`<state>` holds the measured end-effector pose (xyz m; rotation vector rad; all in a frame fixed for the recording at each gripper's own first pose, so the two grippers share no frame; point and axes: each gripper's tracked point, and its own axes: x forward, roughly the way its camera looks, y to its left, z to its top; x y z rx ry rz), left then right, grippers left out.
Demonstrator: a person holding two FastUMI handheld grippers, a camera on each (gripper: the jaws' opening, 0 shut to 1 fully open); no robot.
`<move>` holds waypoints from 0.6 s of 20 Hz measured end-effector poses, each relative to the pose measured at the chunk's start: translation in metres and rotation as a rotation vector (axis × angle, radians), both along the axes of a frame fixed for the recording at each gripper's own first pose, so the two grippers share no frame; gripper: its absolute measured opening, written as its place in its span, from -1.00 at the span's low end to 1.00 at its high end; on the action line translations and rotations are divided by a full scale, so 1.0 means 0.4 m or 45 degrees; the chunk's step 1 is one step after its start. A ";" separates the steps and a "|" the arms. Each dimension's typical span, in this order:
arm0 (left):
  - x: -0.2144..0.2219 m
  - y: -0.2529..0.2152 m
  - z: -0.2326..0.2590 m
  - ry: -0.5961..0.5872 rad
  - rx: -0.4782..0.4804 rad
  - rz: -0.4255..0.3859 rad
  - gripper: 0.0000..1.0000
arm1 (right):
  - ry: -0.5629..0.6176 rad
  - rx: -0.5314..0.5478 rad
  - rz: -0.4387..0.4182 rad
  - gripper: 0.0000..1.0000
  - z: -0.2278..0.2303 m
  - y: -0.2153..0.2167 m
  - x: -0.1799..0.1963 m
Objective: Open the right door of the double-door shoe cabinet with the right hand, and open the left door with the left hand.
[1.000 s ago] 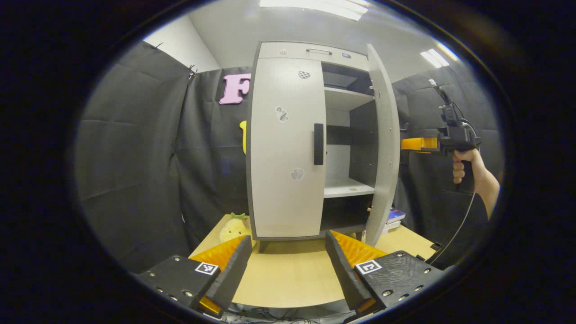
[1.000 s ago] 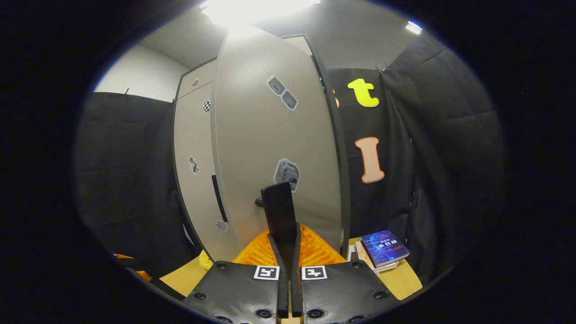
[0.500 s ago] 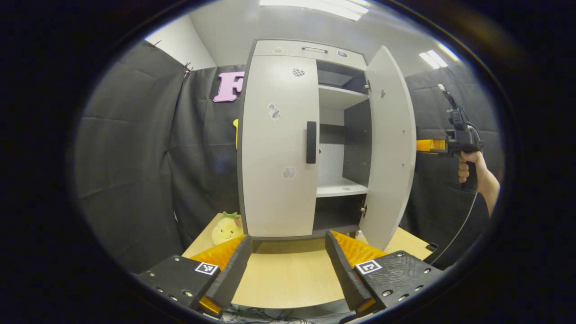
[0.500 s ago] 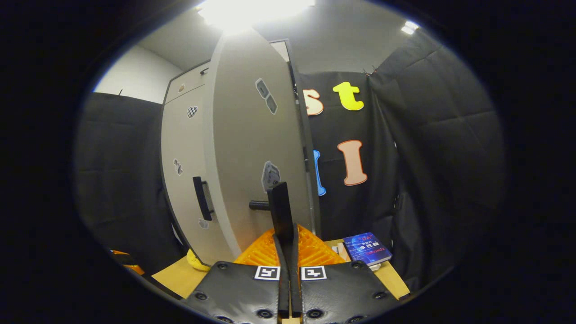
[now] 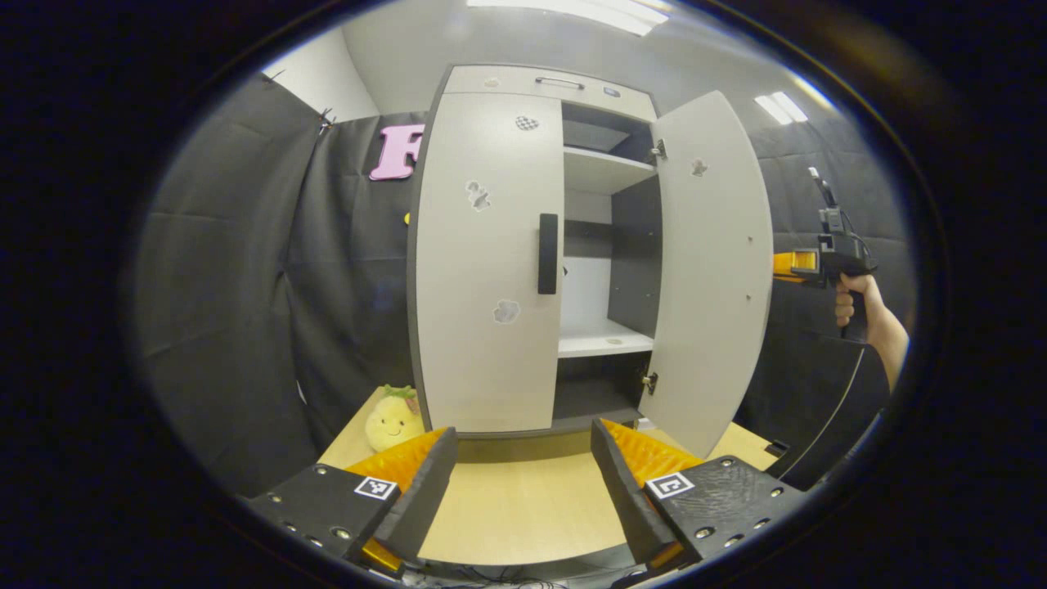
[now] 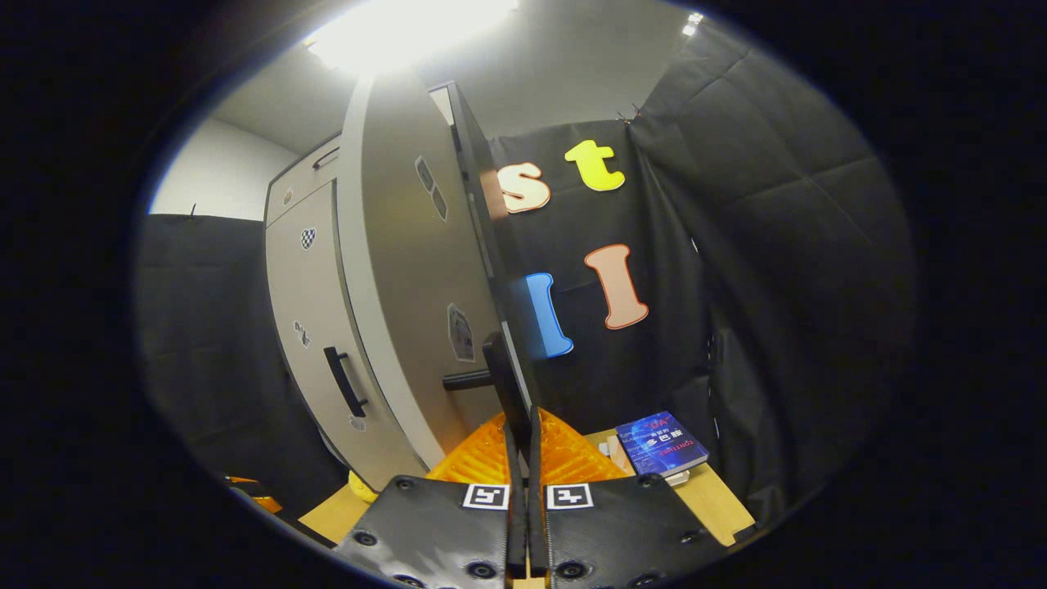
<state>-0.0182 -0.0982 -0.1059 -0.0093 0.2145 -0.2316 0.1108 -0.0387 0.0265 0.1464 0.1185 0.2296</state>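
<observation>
right gripper (image 6: 520, 393) jaws clamped on right door's handle (image 6: 501, 378), left gripper (image 5: 523, 474) jaws open: overswing risks straining the hinge (image 5: 648, 381)

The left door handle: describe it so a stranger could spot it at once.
Find the tall grey cabinet on the wooden table. On its shut left door, by the inner edge at mid-height, is the handle: a black upright bar, unlike the small pale stickers nearby.

Recording booth: black cloth walls (image 5: 245, 270), strip ceiling lights (image 5: 572, 8).
</observation>
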 end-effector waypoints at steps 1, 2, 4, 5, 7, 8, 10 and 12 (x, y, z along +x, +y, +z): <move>0.000 -0.001 0.003 -0.002 -0.004 -0.007 0.86 | -0.004 -0.026 -0.010 -0.95 -0.001 0.001 -0.004; 0.009 -0.004 0.004 -0.004 -0.007 -0.016 0.89 | -0.005 -0.046 -0.018 -0.95 0.000 0.002 -0.004; 0.025 0.003 0.004 -0.006 -0.007 -0.025 0.89 | -0.006 -0.066 -0.044 -0.95 -0.001 0.000 -0.004; 0.026 0.005 0.002 -0.004 -0.012 -0.028 0.89 | -0.001 -0.047 -0.045 -0.95 -0.001 0.005 -0.007; 0.032 0.012 -0.007 0.002 -0.028 -0.031 0.89 | 0.016 -0.029 -0.058 -0.94 -0.005 0.001 -0.008; 0.037 0.020 -0.011 0.010 -0.035 -0.029 0.89 | 0.025 -0.035 -0.071 -0.94 -0.007 -0.002 -0.012; 0.045 0.042 -0.018 0.022 -0.050 -0.023 0.86 | 0.050 -0.051 -0.086 -0.95 -0.010 -0.002 -0.024; 0.057 0.061 -0.021 0.026 -0.059 -0.017 0.88 | 0.073 -0.059 -0.104 -0.95 -0.019 -0.008 -0.065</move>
